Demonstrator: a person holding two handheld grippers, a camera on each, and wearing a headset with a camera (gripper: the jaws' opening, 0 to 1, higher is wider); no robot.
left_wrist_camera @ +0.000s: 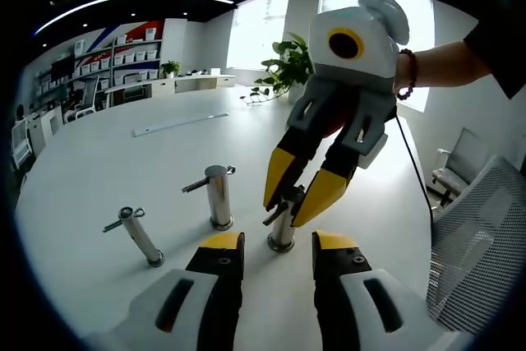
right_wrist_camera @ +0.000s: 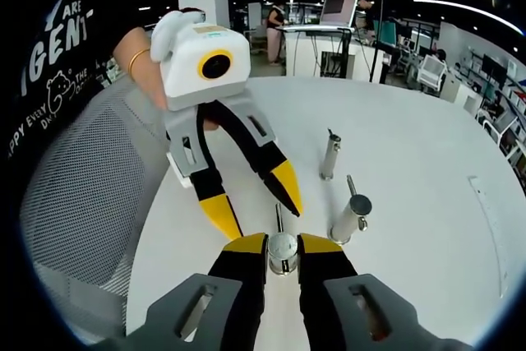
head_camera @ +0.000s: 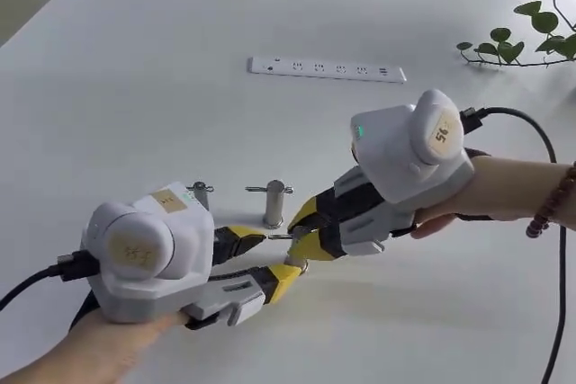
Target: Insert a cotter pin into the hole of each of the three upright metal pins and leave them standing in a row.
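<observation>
White counter [head_camera: 135, 60], open-plan office. My right fingers [right_wrist_camera: 246, 269] clamp the pin [right_wrist_camera: 282, 254] head between them; left fingers [left_wrist_camera: 220, 260] open, empty, flanking its base.

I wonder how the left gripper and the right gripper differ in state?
The right gripper is shut on the head of the nearest metal pin; the left gripper is open, holding nothing. The right gripper touches that pin; the left gripper's jaws stand apart from it. Both aim at the same pin.

Low in the left gripper view, the silvery left pin [left_wrist_camera: 140, 236], middle pin [left_wrist_camera: 218, 196] and right pin [left_wrist_camera: 283, 228] stand in a row, the first two each crossed by a cotter pin [left_wrist_camera: 202, 182].
</observation>
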